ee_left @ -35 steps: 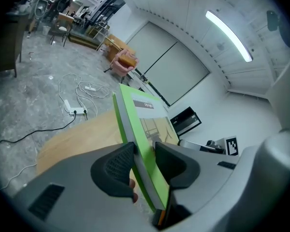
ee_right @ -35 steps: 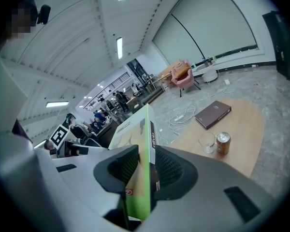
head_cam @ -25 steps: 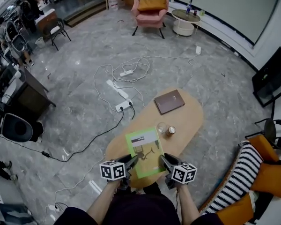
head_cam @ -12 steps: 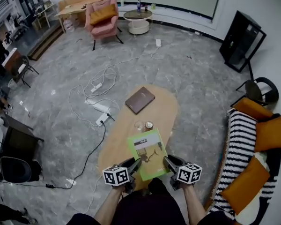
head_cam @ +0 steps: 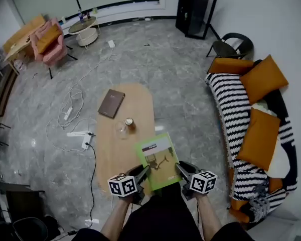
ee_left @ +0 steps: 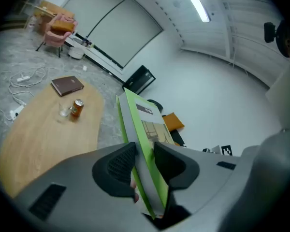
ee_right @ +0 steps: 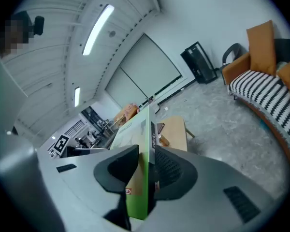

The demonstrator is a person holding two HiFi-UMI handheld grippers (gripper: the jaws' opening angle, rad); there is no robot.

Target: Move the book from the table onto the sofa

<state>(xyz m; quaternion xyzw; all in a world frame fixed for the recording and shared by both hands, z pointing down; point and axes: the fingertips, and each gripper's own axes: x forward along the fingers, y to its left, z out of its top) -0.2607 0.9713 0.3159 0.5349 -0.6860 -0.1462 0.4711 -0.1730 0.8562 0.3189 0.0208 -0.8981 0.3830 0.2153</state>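
A grey marbled floor (head_cam: pixel 180 84) fills the room, with white cables and one power strip (head_cam: pixel 72 133) strewn over it at the left. One black-and-white striped sofa (head_cam: pixel 231 104) runs down the right side and carries three orange cushions (head_cam: pixel 263 78) that show plainly. One oval wooden table (head_cam: pixel 140 104) stands mid-floor, well apart from the sofa. At the far wall are one pink armchair (head_cam: pixel 47 41), one small round table (head_cam: pixel 85 26), one black cabinet (head_cam: pixel 195 10) and one black chair (head_cam: pixel 231 46).

There are two books. The brown book (head_cam: pixel 111 103) lies flat on the table's far half. The green book (head_cam: pixel 158 159) is off the surface, over the table's near end, and is held at its near corners by two grippers. The left gripper (head_cam: pixel 144 170) has its jaws clamped on the left corner, having just been closing. The right gripper (head_cam: pixel 179 168) pinches the right corner. One can (head_cam: pixel 129 124) and one glass (head_cam: pixel 121 129) stand just beside each other at mid-table.
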